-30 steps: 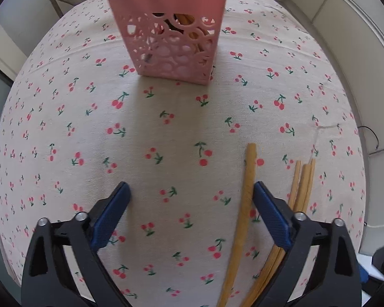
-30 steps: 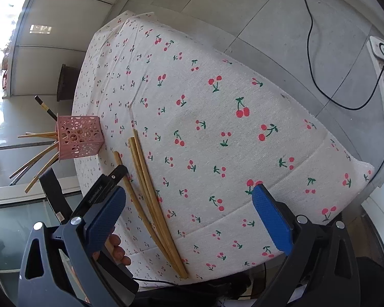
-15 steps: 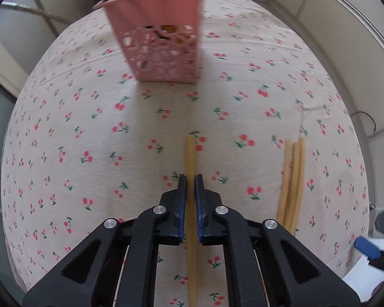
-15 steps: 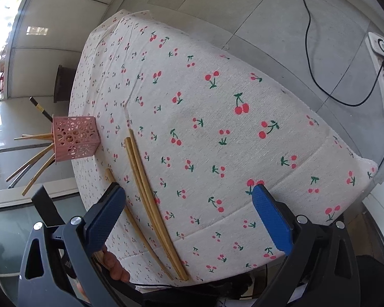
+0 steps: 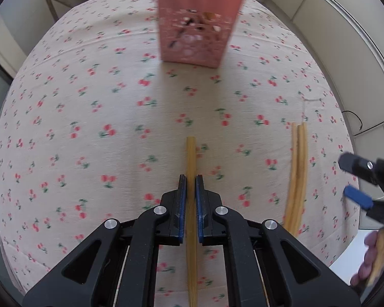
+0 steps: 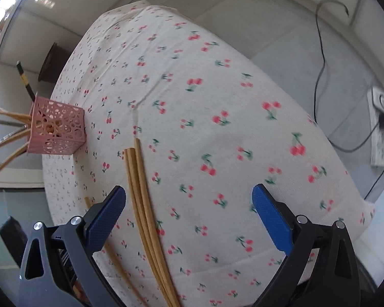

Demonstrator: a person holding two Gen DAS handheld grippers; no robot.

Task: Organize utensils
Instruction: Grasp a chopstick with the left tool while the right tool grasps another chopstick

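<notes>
Left wrist view: one chopstick point(image 5: 191, 163) is clamped by the closed left gripper point(image 5: 191, 181), short of the pink basket point(image 5: 195, 32); the right gripper point(image 6: 188, 204) is held wide open, empty.

Two tools are seen: the left tool point(image 5: 191, 181) and the right tool point(image 6: 189, 202). One pink basket point(image 6: 57, 126) is counted. Four loose chopsticks are counted: one single chopstick point(image 5: 191, 158) and a bundle of three point(image 6: 140, 192). One power strip point(image 6: 379, 130) is visible.

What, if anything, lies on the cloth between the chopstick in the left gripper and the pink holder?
Nothing visible. The left gripper is shut on the chopstick, and only bare tablecloth lies ahead of it up to the pink holder. The spare chopsticks lie off to one side.
</notes>
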